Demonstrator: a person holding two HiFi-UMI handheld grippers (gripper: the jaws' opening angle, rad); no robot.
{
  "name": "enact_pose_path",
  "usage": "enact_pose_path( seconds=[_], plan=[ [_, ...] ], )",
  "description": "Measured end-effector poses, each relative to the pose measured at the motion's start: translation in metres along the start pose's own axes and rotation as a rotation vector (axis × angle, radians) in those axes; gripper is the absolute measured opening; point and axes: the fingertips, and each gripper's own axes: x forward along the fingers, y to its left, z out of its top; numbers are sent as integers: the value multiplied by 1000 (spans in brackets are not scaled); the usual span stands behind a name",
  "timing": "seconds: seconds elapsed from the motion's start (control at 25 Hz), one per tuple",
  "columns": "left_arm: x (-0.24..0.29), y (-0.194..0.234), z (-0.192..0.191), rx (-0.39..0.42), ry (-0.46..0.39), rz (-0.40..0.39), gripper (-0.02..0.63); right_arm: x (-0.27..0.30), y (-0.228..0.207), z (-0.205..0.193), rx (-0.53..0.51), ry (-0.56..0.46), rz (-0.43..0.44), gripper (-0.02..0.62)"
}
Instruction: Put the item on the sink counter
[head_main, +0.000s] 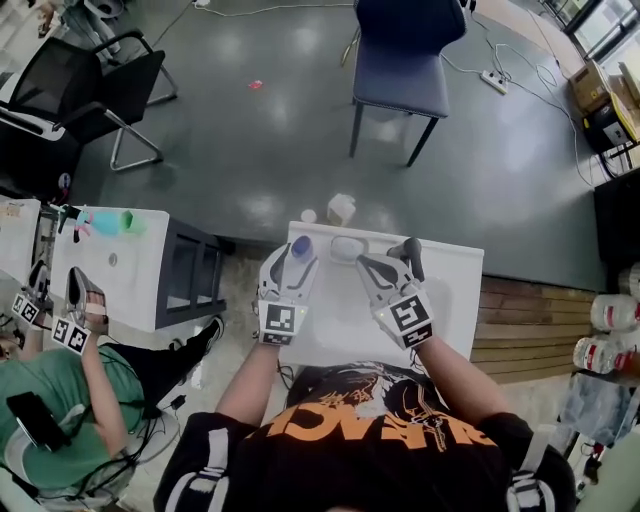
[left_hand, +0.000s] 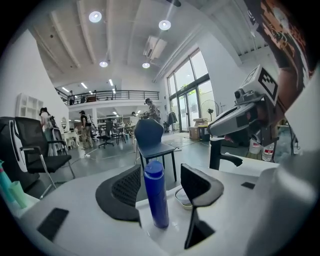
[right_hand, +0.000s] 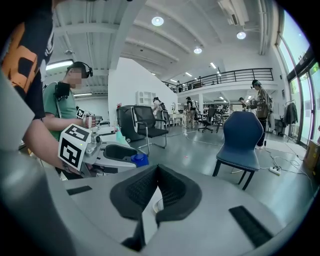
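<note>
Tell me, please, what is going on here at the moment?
A person works over a white sink counter with a hand-held gripper in each hand. The blue bottle stands upright on the counter between the open jaws of the left hand-held gripper, which are not pressing on it. The right hand-held gripper hovers beside it near the black faucet, jaws together and empty.
</note>
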Motion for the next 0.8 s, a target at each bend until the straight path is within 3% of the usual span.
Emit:
enact_pose_path(
  seconds=[0.2, 0.48, 0.68, 0.8],
  plan=[
    [-19, -5, 22, 16, -32, -1, 270, -14, 3, 6, 16, -35, -14, 14],
    [-37, -38, 64, 56, -70, -70, 259, -44, -4, 19, 28, -94, -60, 14],
    [-47, -69, 89, 20, -95, -111, 252, -78, -7, 28, 30, -124, -82, 14],
    [-60, -73, 95, 25, -91, -128, 207, -85, 1, 31, 45, -152, -80, 14]
  ],
)
